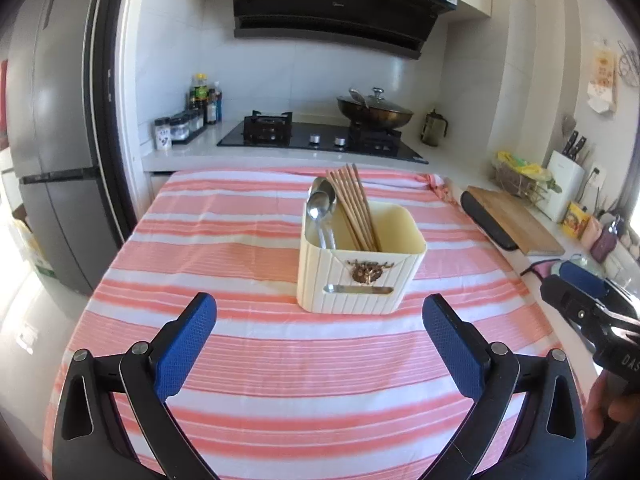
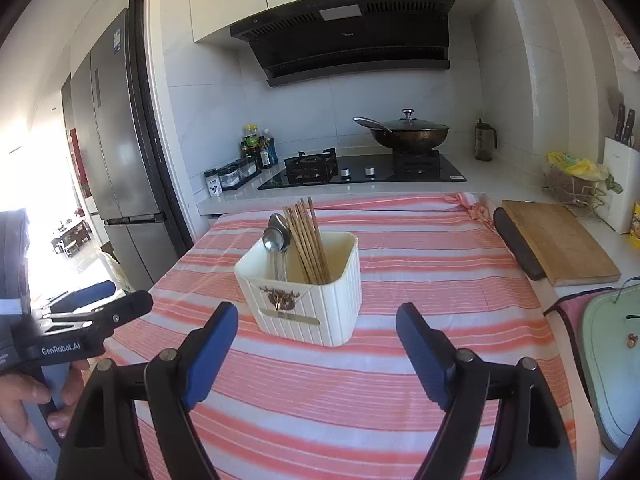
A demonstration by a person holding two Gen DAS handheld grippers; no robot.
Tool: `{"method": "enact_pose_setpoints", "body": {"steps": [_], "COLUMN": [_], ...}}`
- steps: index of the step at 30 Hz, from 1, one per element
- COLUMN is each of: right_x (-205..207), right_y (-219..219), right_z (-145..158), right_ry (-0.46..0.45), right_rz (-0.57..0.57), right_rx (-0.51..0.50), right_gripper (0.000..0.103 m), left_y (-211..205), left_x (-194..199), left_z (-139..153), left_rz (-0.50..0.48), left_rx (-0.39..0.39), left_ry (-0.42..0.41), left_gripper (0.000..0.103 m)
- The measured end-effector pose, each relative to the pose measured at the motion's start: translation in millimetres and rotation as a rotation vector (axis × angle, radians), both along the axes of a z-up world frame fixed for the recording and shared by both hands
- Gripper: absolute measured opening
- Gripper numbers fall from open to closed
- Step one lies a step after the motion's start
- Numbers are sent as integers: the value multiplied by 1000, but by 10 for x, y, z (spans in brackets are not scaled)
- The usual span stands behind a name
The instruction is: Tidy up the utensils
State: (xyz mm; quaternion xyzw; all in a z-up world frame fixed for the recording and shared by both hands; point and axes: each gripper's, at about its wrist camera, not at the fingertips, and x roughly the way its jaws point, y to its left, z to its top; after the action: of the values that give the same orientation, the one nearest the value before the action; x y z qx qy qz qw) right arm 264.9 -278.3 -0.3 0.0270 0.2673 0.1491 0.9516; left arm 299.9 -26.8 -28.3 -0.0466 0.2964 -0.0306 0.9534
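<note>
Blue textured pads line the black fingers of the left gripper [image 1: 320, 344], which stand wide apart above the striped tablecloth [image 1: 248, 360] with nothing between them; the right gripper [image 2: 316, 352] is spread the same way, its pads dimpled like fine mesh. Both hover short of the utensil holder [image 1: 360, 276], a cream, ribbed plastic box with rounded corners that sits upright near the middle of the cloth (a small bronze-coloured ornament is fixed to its front, too small to read). Inside it, a fan of slim wooden chopsticks [image 1: 352, 204] leans toward the back, and two shiny metal spoons [image 1: 320, 204] stand bowl-up just beside them on the left; their lower ends are hidden by the box wall. The cloth is soft woven fabric in coral and white bands, knotted at its far right corner. Right of it lies a wooden cutting board [image 2: 560, 240] with a dark rounded edge. Behind, on the black glass hob, a dark lidded wok [image 2: 408, 132] sits. Each view's lower edge cuts off the gripper bodies.
</note>
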Motion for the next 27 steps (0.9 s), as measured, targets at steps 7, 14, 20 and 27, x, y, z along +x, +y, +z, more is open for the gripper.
{"method": "enact_pose_setpoints", "body": {"steps": [7,14,20,27], "right_x": [-404,-554,-647,-737], "right_y": [90,186,244,288], "right_z": [63,100,148,213], "right_ry": [-21,-36,-55,-71], "right_rz": [-16,-28,-34,-37], "right_rx": [-41,-75,-113,-137], "right_gripper": [84,85,85,85], "left_y": [-65,-59,-74,-86], "left_x": [-331,-526,-580,-612], "left_z": [64,101,109,157], "left_rz": [40,79,92,75], "left_rx": [63,131,157,133], "left_ry": [-15,-32,-39,-51], "left_gripper": [103,103,103,103]}}
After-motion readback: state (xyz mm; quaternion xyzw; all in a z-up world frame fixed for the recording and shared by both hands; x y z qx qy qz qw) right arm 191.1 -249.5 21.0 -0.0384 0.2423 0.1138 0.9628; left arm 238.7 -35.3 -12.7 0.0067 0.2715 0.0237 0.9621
